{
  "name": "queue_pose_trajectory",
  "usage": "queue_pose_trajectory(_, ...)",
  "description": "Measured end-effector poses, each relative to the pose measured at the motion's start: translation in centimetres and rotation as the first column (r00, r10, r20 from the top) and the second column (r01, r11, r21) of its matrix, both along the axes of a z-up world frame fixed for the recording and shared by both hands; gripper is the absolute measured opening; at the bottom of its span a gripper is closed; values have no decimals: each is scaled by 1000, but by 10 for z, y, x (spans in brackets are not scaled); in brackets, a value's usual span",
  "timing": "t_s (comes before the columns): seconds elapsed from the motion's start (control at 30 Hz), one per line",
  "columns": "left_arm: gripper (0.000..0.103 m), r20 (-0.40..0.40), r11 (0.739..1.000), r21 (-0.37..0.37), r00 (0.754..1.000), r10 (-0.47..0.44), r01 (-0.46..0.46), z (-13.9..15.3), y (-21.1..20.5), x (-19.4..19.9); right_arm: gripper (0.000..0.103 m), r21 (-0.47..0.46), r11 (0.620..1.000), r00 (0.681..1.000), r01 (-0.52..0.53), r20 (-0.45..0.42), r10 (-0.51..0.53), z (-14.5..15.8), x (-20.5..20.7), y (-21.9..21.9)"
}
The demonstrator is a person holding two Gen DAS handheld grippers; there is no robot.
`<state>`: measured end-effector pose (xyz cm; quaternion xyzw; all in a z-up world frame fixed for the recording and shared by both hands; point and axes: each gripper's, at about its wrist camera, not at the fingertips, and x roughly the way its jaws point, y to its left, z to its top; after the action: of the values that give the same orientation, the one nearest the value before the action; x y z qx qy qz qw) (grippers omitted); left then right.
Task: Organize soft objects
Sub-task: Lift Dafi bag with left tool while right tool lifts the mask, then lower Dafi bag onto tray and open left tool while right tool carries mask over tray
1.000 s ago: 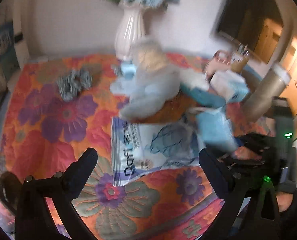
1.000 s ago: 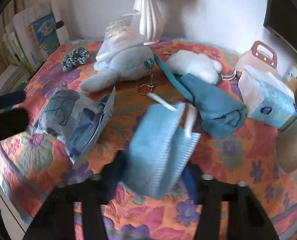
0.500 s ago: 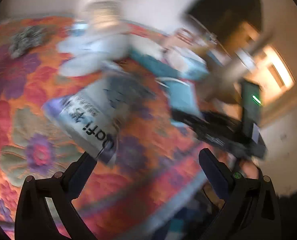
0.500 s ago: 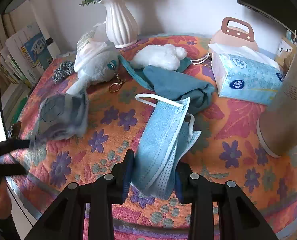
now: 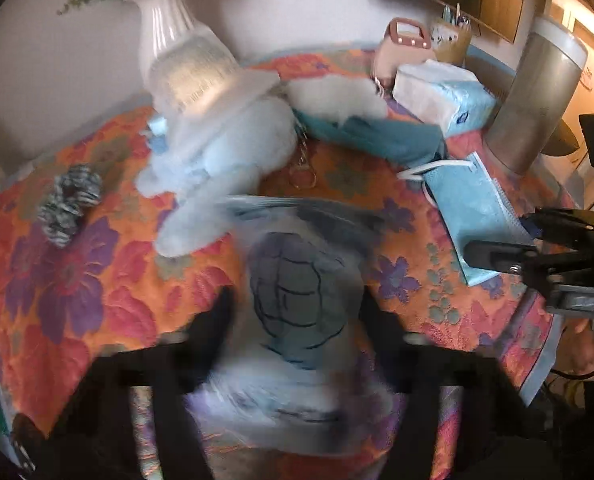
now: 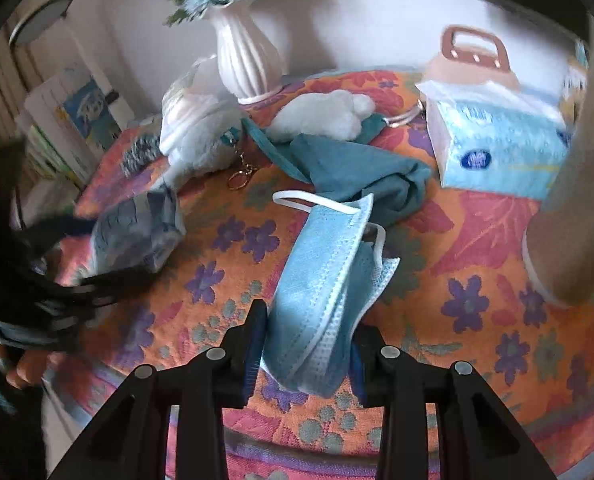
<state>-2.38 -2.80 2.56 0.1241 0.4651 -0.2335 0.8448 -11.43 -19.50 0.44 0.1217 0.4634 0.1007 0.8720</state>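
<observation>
- The right gripper [image 6: 307, 346] has its two black fingers pressed onto the near end of a light blue face mask [image 6: 329, 280]; the rest of the mask drapes away over the floral tablecloth [image 6: 477, 288], its white ear loop reaching the teal cloth [image 6: 349, 168].
- The left gripper [image 5: 297, 320] is blurred, but its fingers sit on either side of a soft plastic packet printed with a turtle [image 5: 293, 304], apparently clamped on it near the table's near edge.
- From the right wrist view the same packet [image 6: 137, 232] lies at the left side of the table, with the left gripper's dark frame over it.
- Far left, a grey-blue plush toy [image 6: 201, 144] lies in front of the white ribbed vase [image 6: 245, 52], a gold key ring [image 6: 239, 178] just beside it.
- A white fluffy toy [image 6: 321, 114] rests on the teal cloth near the table's far side.
- A dark patterned scrunchie [image 5: 71, 204] sits alone on the far left.
- A tissue pack [image 6: 497, 148] stands far right, in front of a pink handled box [image 6: 473, 56].
</observation>
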Motion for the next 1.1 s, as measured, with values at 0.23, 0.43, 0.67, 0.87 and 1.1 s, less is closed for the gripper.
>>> queue_pose_trajectory(0.23,38,16,992,-97,996,82,-80,6,9,-17,58,124,983,991,133,-39,-129,0,9,-8)
queue_pose_trajectory(0.43,38,23,983,-158,995,102,-97,21,9,-40,17,-134,985,994,106,34,-103,3,12,34)
queue_pose_trajectory(0.67,38,37,980,-197,998,49,-41,40,-17,-55,16,-44,994,995,96,-7,-96,6,-23,3)
queue_pose_trajectory(0.87,38,25,969,-239,998,-59,63,48,-70,-67,16,36,982,982,187,-15,-187,23,-62,-71)
queue_pose_trajectory(1.1,38,29,931,-286,973,-229,228,64,-149,-91,16,-35,985,983,168,88,-164,66,-105,-134)
